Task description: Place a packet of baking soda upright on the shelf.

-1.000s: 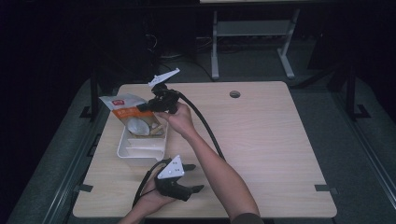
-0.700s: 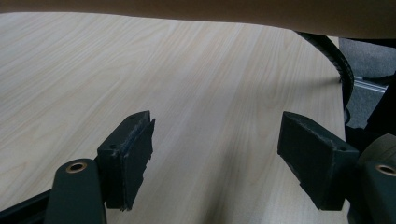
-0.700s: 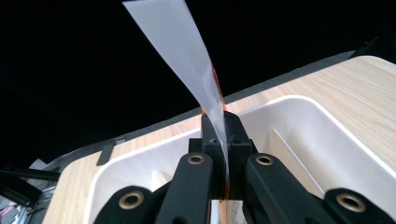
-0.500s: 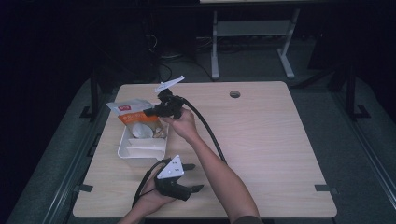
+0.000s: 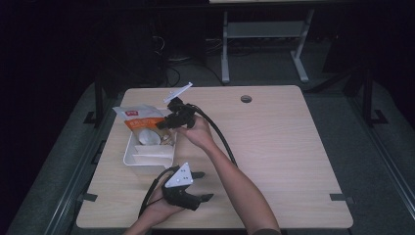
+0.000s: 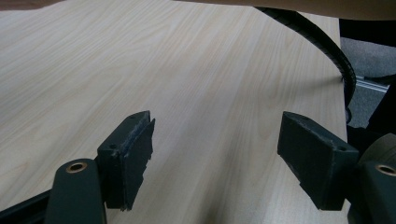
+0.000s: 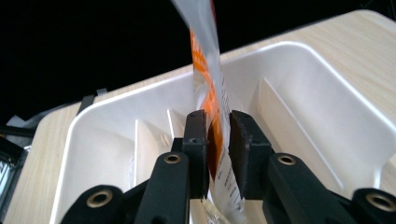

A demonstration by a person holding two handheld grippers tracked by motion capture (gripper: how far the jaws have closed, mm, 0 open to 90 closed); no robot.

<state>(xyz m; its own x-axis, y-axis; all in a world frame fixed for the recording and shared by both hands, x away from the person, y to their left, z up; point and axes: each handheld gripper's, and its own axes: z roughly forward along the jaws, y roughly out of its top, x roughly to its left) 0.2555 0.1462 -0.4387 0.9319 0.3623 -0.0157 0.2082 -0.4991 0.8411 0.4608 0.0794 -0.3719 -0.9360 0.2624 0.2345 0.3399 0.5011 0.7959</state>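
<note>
Right gripper view, glossy orange-and-clear packet [image 7: 212, 107] pinched between right gripper [image 7: 217, 128] pads, above white ribbed plastic tray [image 7: 299, 84], left gripper [image 6: 215, 144] spread wide, empty, over pale woodgrain table [image 6: 93, 60].

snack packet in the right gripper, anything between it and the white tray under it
Nothing visible. The right gripper is shut on the snack packet, which hangs over the white divided tray; its upright dividers stand beside it, not beneath.

Orange snack packet [image 5: 139, 122]: carried by right gripper [image 5: 169, 122], raised from lying low over white divided tray [image 5: 131, 155] toward its far end; packet now more upright.
</note>
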